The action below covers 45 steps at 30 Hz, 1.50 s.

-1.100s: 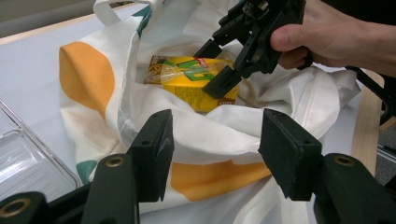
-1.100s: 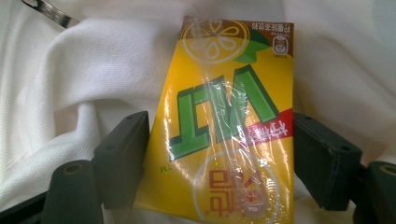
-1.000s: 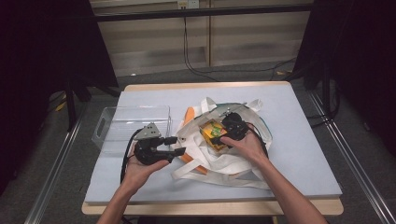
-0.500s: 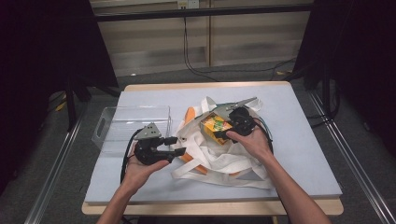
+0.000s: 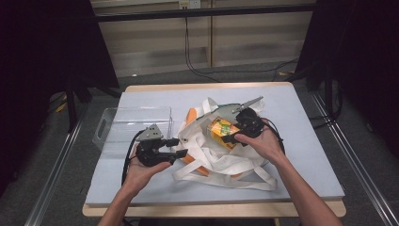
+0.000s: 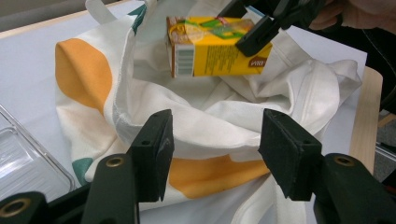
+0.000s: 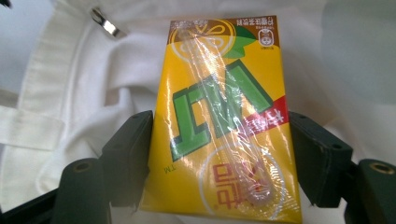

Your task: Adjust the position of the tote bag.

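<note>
**Juice carton coming up out of the tote**

Lifting since the earlier high views, the right gripper is carrying the yellow juice carton higher above the mouth of the bag, while the left gripper is staying where it was. Around the carton, the white tote bag with orange and green patches is lying crumpled on the grey table, its folds and loose straps bunching just under and beside the carton. One clear plastic bin is sitting on the table at the person's left, near the left gripper and apart from the bag.

In the right gripper view the carton is showing a yellow face with large green lettering, a brown band at one end and a wrapped straw running down its front; a barcode is showing on its end in the left gripper view. Both black jaws are pressing on its two long sides, so the right gripper is clamping it at a medium spread. Its jaws have just been narrowing a little on the carton. The left gripper is standing about half open with only bag cloth behind the gap, and whether a pad is touching the cloth I cannot tell.

Counting: one carton, one bag, one bin, two grippers
</note>
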Available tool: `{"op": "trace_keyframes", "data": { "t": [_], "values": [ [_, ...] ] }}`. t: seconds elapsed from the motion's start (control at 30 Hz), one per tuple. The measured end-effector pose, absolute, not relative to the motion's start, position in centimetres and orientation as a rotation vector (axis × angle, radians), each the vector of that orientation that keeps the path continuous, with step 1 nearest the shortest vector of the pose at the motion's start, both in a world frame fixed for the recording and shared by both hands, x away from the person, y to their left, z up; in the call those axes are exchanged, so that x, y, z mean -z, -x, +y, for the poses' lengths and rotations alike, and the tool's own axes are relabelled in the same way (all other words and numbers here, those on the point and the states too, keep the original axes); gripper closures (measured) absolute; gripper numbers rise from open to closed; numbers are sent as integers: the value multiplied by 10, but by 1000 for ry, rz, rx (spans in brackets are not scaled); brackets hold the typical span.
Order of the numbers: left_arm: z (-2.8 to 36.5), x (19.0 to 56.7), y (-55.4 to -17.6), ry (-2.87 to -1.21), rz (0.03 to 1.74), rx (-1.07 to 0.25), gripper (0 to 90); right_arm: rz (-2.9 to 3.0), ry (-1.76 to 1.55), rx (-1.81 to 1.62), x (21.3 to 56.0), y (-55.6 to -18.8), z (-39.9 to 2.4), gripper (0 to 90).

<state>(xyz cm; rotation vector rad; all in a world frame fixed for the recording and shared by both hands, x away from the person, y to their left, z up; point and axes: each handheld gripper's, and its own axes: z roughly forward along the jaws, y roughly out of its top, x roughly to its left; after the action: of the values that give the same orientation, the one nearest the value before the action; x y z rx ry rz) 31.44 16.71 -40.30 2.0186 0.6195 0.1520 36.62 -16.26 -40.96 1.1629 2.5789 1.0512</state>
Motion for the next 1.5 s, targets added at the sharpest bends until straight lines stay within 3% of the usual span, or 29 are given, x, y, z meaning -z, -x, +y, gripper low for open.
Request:
{"op": "trace_keyframes", "data": {
  "t": [0.33,0.53,0.7,1.13,1.5],
  "values": [
    [166,404,-314,-2024,623,-147,445,2542,-1150,-1143,429,-362,-164,247],
    [167,404,-314,-2025,622,-150,445,2532,-1132,-1186,432,-356,-169,139],
    [167,404,-314,-2022,622,-150,445,2516,-1086,-1214,431,-348,-177,123],
    [166,405,-315,-2029,627,-153,445,2475,-1008,-1218,446,-338,-186,145],
    [168,405,-315,-2029,628,-156,446,2450,-957,-1163,433,-343,-184,255]
  ]
}}
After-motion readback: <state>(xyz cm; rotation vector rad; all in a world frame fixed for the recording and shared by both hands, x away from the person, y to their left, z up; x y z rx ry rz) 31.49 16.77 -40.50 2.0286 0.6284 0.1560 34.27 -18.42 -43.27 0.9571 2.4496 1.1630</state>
